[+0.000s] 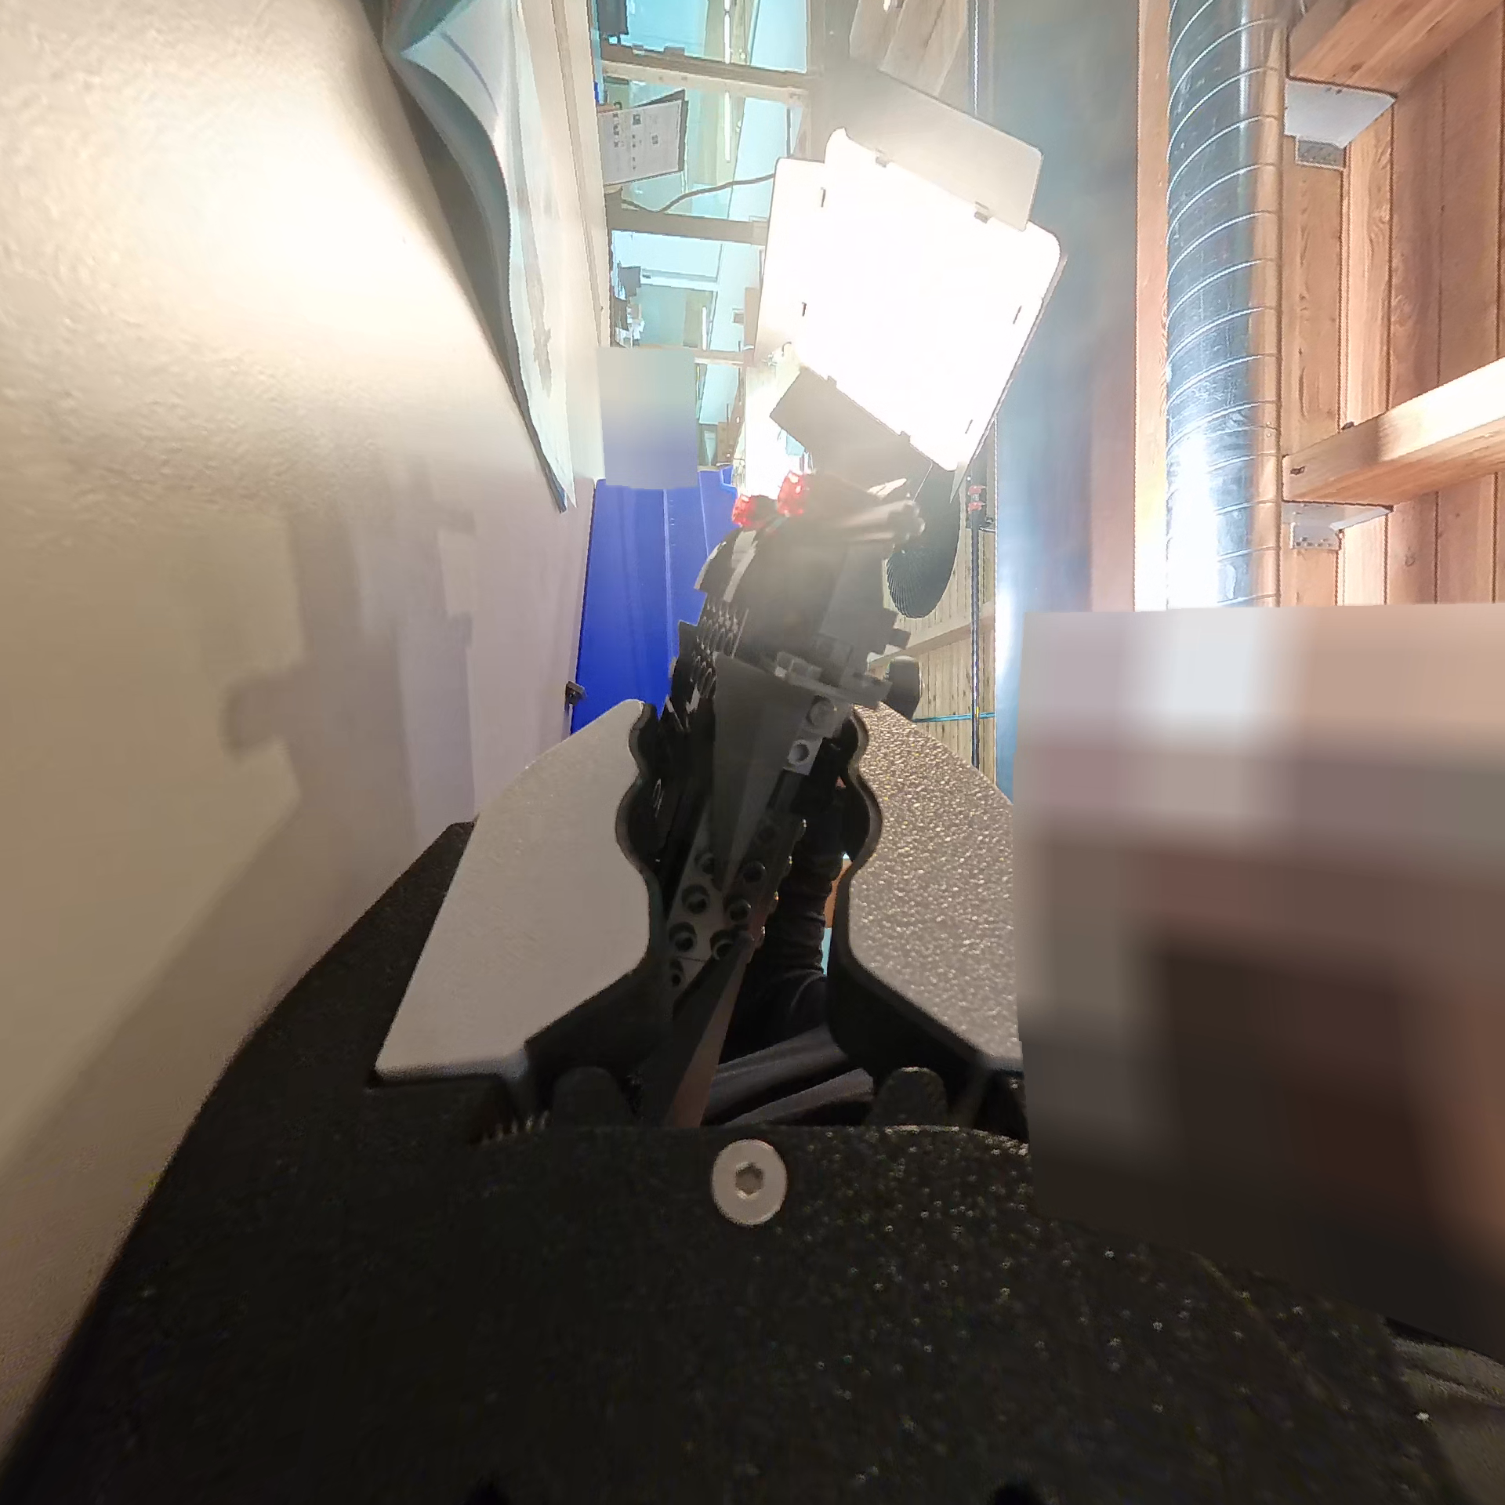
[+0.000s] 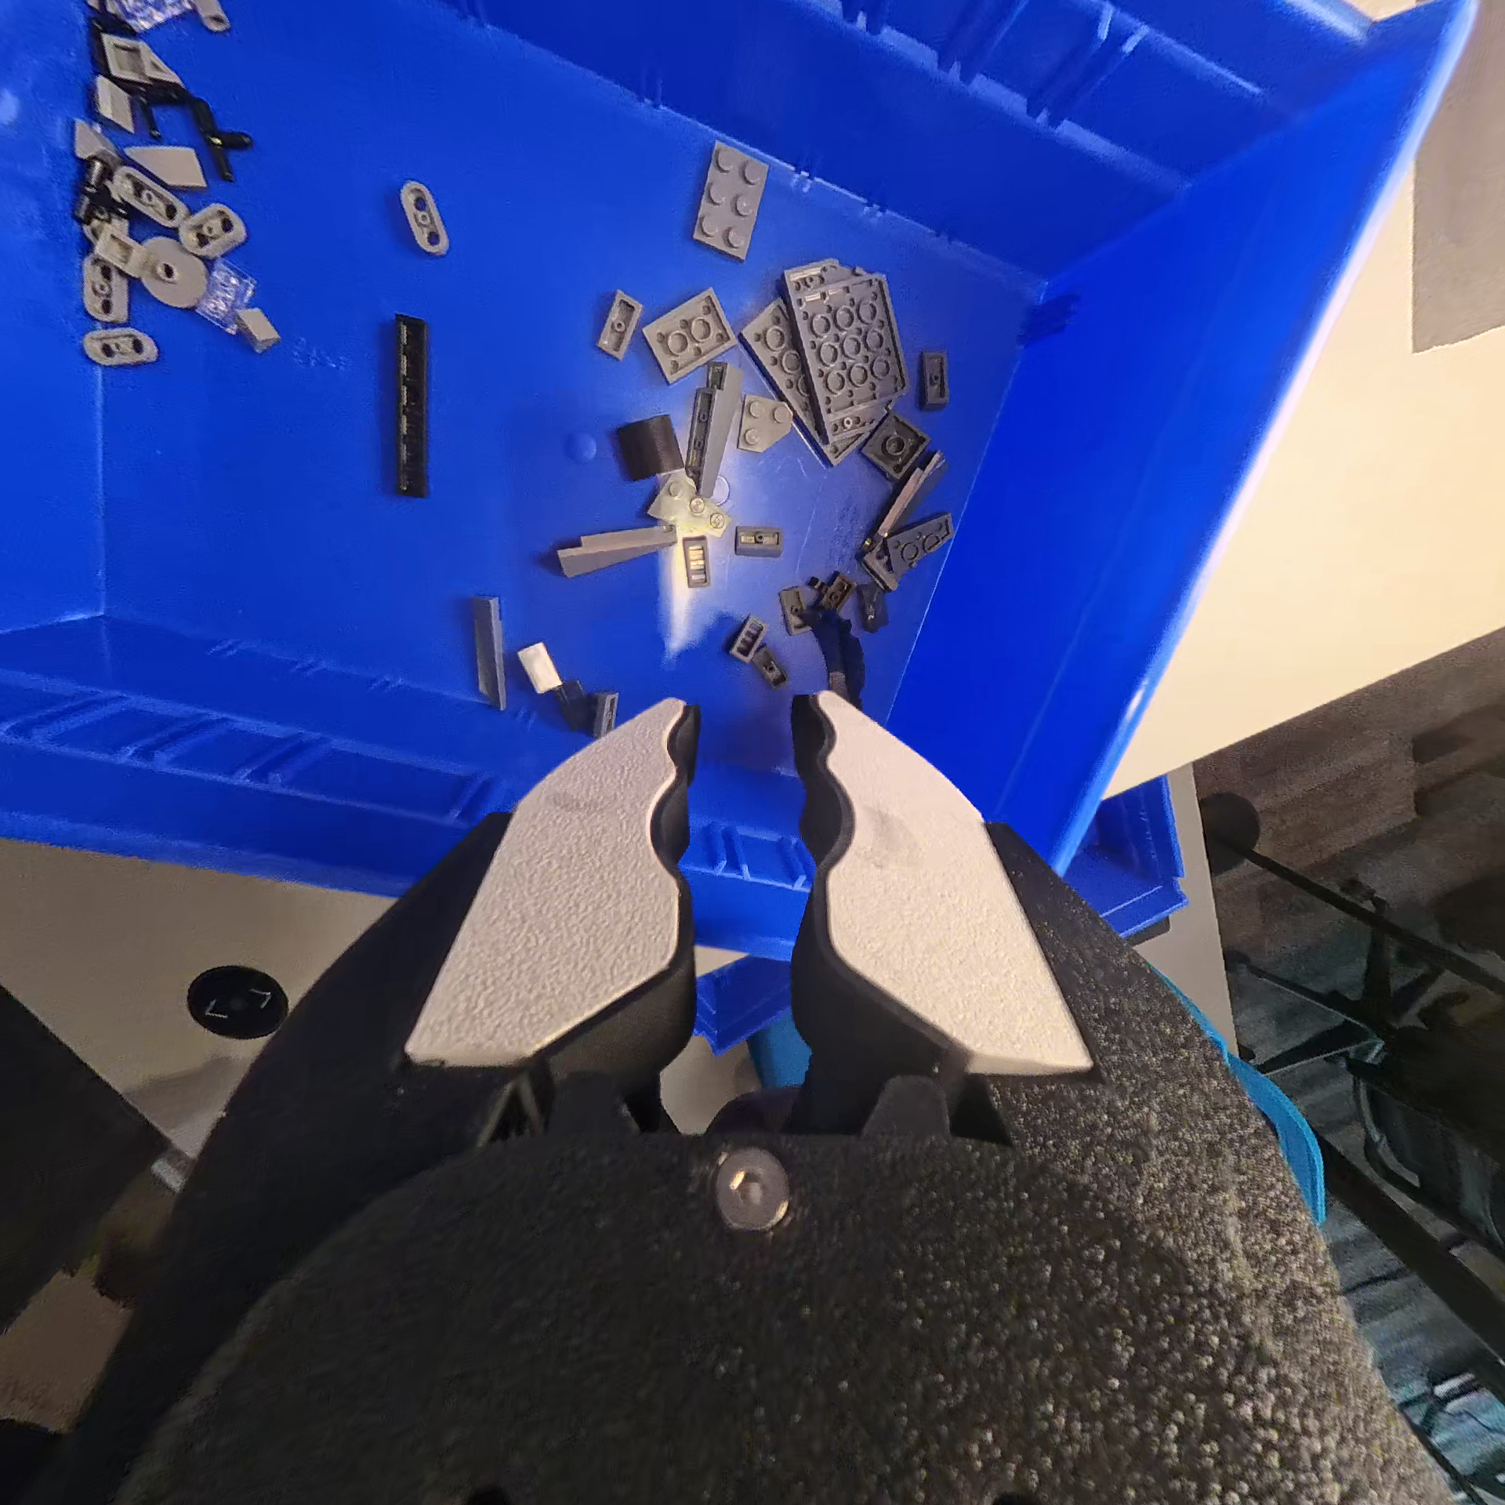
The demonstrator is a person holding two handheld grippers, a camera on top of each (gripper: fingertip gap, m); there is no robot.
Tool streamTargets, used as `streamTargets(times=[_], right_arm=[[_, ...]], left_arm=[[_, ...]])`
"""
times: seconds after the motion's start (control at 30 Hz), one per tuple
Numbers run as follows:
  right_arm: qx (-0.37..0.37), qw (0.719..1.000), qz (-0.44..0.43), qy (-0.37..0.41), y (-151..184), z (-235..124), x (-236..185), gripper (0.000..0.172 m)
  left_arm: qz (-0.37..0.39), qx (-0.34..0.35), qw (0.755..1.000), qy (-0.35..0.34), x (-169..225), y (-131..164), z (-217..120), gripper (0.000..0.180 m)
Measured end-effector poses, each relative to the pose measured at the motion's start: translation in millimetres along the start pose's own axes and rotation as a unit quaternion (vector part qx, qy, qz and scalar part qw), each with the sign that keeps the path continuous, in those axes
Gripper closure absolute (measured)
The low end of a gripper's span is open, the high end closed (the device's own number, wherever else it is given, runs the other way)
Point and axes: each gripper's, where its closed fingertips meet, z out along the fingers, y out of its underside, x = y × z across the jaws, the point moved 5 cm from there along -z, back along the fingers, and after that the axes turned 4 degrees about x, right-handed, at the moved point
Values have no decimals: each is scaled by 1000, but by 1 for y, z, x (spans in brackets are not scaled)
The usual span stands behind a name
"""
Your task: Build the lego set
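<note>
The left gripper point(image 1: 745, 782) clamps a dark grey brick-built model point(image 1: 782, 651) between both pads; its top-heavy end with red studs point(image 1: 770, 501) could lever loose; the right gripper point(image 2: 745, 725), narrowly parted and bare, hangs over loose grey plates point(image 2: 843, 350) in the blue bin point(image 2: 1140, 407), where a careless dip could scatter them.

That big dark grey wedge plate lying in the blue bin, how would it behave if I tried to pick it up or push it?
The wedge plate looks like thin, rigid moulded plastic, so probably stiff and light. It lies flat across another plate, so a push would likely slide it on the smooth floor of the blue bin, not roll it. Its low profile may make gripping its edges awkward.
</note>
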Motion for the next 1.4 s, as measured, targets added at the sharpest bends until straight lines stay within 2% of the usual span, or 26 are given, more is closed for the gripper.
streamTargets(times=[0.33, 1.4], right_arm=[[12, 1000, 19, 13, 10, -18, -7, 148], [15, 1000, 16, -4, 4, -11, -11, 148]], left_arm=[[0, -9, 1000, 0, -1, 1, 4, 138], [-1, -10, 1000, 1, 0, -2, 4, 138]])
